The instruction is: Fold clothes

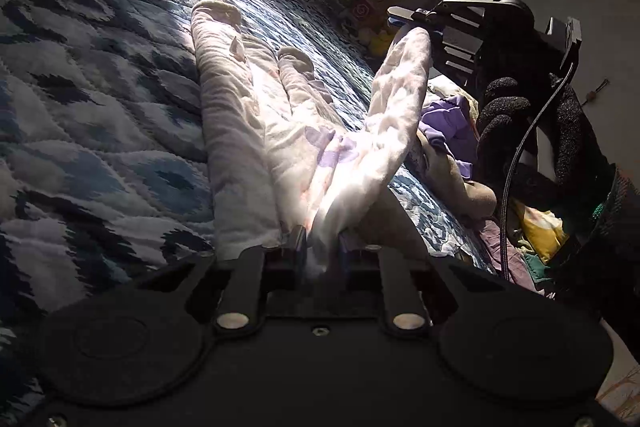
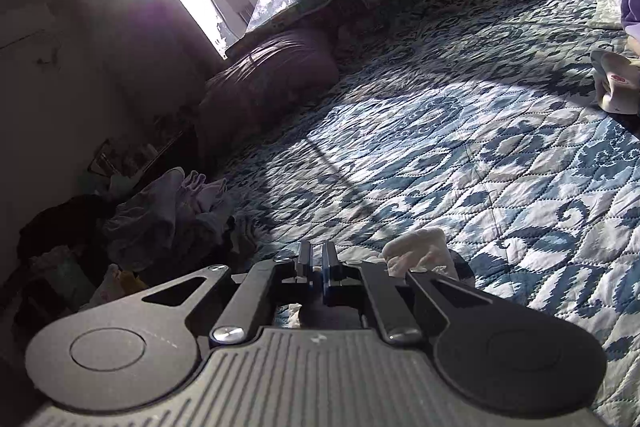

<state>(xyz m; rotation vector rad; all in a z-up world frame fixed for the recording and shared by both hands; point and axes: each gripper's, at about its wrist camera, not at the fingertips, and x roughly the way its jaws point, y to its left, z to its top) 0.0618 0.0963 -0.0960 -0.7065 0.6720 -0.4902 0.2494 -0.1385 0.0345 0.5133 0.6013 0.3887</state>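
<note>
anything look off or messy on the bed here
Nothing damaged or spilled. The pale garment is half folded, one strip lifted off the blue quilt between the left gripper and right gripper. Unfolded clothes lie heaped at the bedside.

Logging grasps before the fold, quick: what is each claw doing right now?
Left claw: closed on the pale garment.
Right claw: closed on the garment's lifted end.

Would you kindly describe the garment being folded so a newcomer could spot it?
On the blue-and-white quilt, find the pale pink garment lying in sunlight. Unlike the heaped clothes beside it, both grippers pinch it: left gripper and right gripper.
</note>
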